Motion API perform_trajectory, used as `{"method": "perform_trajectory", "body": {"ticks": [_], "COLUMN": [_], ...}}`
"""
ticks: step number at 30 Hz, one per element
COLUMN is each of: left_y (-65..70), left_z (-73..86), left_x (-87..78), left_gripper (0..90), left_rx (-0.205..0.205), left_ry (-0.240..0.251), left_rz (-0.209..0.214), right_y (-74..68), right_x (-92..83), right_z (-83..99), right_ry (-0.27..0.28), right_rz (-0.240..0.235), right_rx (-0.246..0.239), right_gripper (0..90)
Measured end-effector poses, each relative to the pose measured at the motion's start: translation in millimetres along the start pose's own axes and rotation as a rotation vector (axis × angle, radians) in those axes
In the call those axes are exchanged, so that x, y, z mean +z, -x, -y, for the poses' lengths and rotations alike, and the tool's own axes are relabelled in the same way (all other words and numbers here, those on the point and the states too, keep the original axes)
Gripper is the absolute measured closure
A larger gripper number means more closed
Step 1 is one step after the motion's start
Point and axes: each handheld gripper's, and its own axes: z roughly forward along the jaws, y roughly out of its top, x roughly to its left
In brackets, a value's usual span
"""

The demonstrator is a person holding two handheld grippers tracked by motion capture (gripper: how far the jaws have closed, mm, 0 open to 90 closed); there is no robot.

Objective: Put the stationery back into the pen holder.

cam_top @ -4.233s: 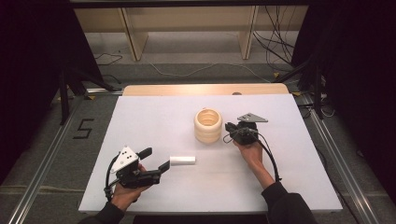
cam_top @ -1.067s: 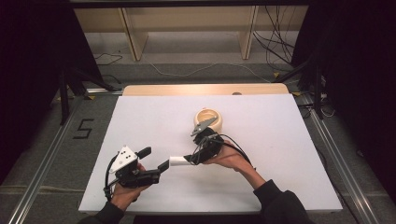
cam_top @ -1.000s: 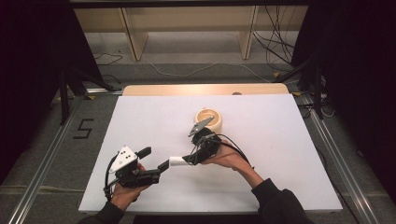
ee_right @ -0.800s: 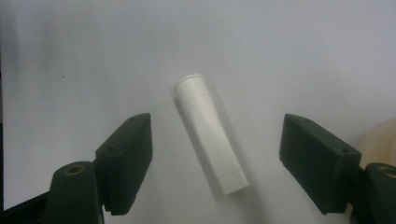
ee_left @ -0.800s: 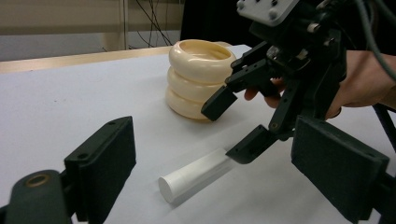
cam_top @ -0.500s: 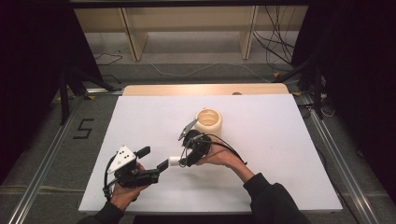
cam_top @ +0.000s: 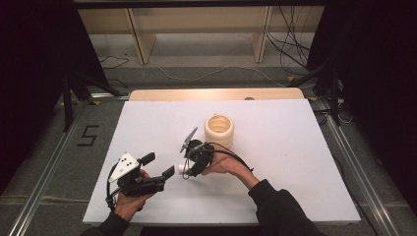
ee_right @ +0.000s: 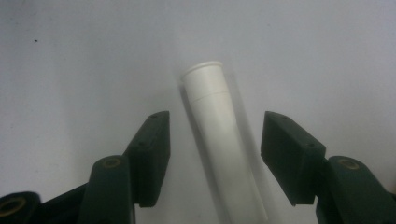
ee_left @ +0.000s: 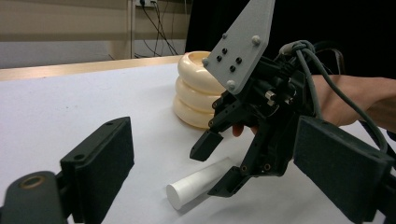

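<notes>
A white tube (ee_right: pixel 210 93) lies flat on the white table top (cam_top: pixel 295 147), front and left of centre. My right gripper (ee_right: pixel 217 123) is open and lowered over it, one jaw on each side and neither pad touching. In the left gripper view the tube (ee_left: pixel 194 186) points its round end toward the camera, under the right gripper's tilted jaws. Just behind stands a cream stack of three rings (cam_top: pixel 219 129). My left gripper (cam_top: pixel 158 165) is held open at the front left, aimed at the tube, with nothing between its pads.
The ring stack (ee_left: pixel 196 93) stands close behind the right hand (cam_top: pixel 223 166). A bare wooden strip (cam_top: pixel 216 94) runs along the table's far edge. Metal rails (cam_top: pixel 44 172) flank the table, and shelving legs and cables lie on the floor beyond.
My right gripper has moved from beside the ring stack leftward and toward the person, coming down over the white tube. The left gripper has stayed where it was.
</notes>
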Motion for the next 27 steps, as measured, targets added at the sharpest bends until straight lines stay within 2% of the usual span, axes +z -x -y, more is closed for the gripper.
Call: {"method": "perform_trajectory", "body": {"ticks": [8,13,14,18,19,23,24,27], "left_y": [0.7,1.3,1.3,1.4,1.4,1.1,1.3,1.2], "left_z": [0.4,0.7,0.8,0.6,0.6,0.6,0.6,0.6], "left_x": [0.8,1.6,1.6,1.1,1.0,1.1,1.0,1.0], "left_gripper": [11.6,11.6,11.6,11.6,11.6,11.6,11.6,11.6], "left_rx": [0.004,0.005,0.006,0.008,0.008,0.007,0.007,0.007], "left_ry": [-0.009,-0.013,-0.014,-0.009,-0.008,-0.008,-0.008,-0.008], "left_rz": [0.005,0.008,0.008,0.007,0.006,0.006,0.005,0.005], "right_y": [0.7,2.9,2.7,4.9,3.6,4.2,3.6,4.4], "right_x": [8.4,11.7,11.8,12.7,12.2,14.0,15.9,16.7], "right_z": [-1.9,-2.9,-3.5,-5.4,-6.4,-7.9,-9.0,-9.7], "right_ry": [-0.048,-0.05,-0.056,-0.078,-0.09,-0.115,-0.13,-0.134], "right_rz": [-0.006,-0.003,-0.003,-0.004,0.0,-0.009,0.004,-0.009], "right_rx": [-0.021,-0.04,-0.03,-0.052,-0.038,-0.055,-0.065,-0.078], "right_gripper": [55.0,60.0,60.9,61.9,62.1,63.4,64.0,64.4]}}
